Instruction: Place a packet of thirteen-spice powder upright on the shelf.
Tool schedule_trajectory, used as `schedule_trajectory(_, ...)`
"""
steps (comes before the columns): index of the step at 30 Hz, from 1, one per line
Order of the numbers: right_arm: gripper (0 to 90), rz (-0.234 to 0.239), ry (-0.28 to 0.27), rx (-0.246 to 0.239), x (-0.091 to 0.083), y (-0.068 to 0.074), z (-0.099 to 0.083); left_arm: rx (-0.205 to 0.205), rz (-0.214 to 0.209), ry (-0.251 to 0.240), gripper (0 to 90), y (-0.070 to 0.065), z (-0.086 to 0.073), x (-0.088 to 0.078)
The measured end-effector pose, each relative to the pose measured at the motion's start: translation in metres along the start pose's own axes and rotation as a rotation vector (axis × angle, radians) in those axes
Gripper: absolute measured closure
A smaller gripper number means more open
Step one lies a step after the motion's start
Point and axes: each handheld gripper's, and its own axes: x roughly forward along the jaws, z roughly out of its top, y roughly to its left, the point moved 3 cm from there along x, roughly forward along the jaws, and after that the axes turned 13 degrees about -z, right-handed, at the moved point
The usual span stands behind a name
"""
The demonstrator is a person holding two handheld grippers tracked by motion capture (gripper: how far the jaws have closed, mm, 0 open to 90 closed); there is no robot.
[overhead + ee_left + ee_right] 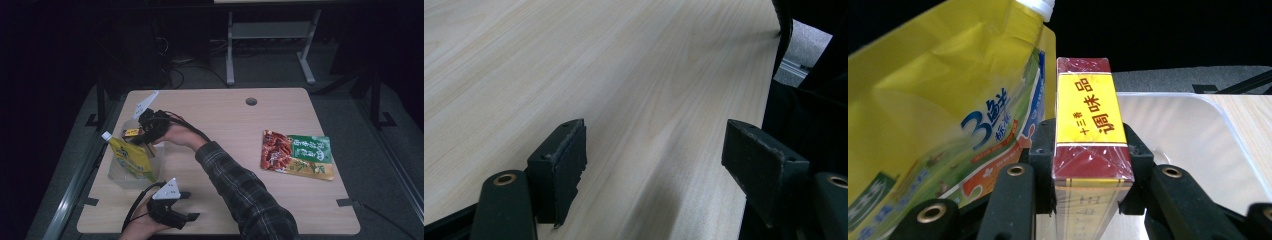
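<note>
Two grippers are in use, one per hand. Left gripper [192, 216] rests at the near edge of the table [225, 125], its hand [145, 225] entering from the bottom of the high view, grey plate on top; in its own view the jaws stand wide apart over bare wood with nothing between them.

Right gripper [137, 134] is carried across the body: the forearm in a plaid sleeve [240, 187] runs diagonally from the lower middle up to the left, the hand [172, 135] reaching over the clear plastic bin [117, 175] at the table's left side. Its jaws are clamped on a small red and yellow box [1091, 132], pads pressing both long sides. Box is wrapped in glossy film, dark red with a yellow label bearing dark Chinese characters; held with the label face up, above the bin's open interior.

Just beside the box, to its left, a yellow spouted pouch [943, 100] with a white cap stands tilted in the bin.

Well apart, on the right of the table, a red and green snack packet [296, 154] lies flat.
</note>
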Motion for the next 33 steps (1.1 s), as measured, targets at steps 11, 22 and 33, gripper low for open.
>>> schedule_trajectory(11,66.8,-0.009,0.028,-0.005,0.022,0.006,-0.016,0.013,-0.002,0.008,25.4,0.0,0.0,-0.001)
schedule_trajectory(22,59.5,-0.002,0.054,0.012,0.027,0.01,-0.033,-0.01,-0.007,-0.006,25.4,-0.001,0.0,0.002)
schedule_trajectory(33,43.5,-0.018,0.05,0.039,-0.002,0.014,-0.038,0.01,-0.001,0.019,25.4,0.001,-0.001,0.001)
